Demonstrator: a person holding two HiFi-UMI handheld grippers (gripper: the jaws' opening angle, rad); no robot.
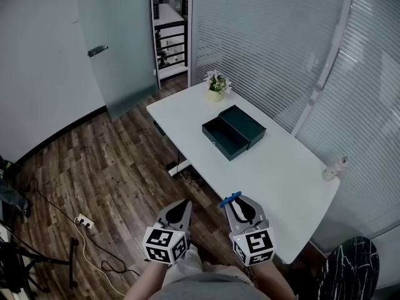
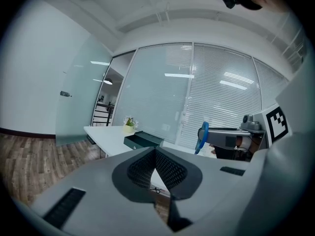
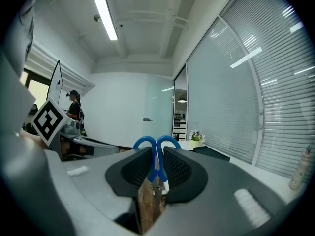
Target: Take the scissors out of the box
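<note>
The blue-handled scissors [image 1: 230, 199] are pinched between the pads of my right gripper [image 1: 240, 201], their handle loops [image 3: 156, 145] sticking out past the fingertips. That gripper hovers over the near edge of the white table [image 1: 281, 180]. The dark green box [image 1: 232, 132] lies open farther along the table, well away from both grippers. My left gripper [image 1: 185, 205] hangs beside the right one, over the wooden floor, jaws shut together with nothing between them. The left gripper view shows the scissors [image 2: 202, 137] off to its right and the box [image 2: 143, 140] ahead.
A small potted plant [image 1: 216, 85] stands at the table's far end, and a white bottle [image 1: 335, 167] at its right edge. Blinds and glass walls run behind the table. Cables and a power strip [image 1: 84, 222] lie on the floor at left. A marbled black seat [image 1: 350, 264] sits bottom right.
</note>
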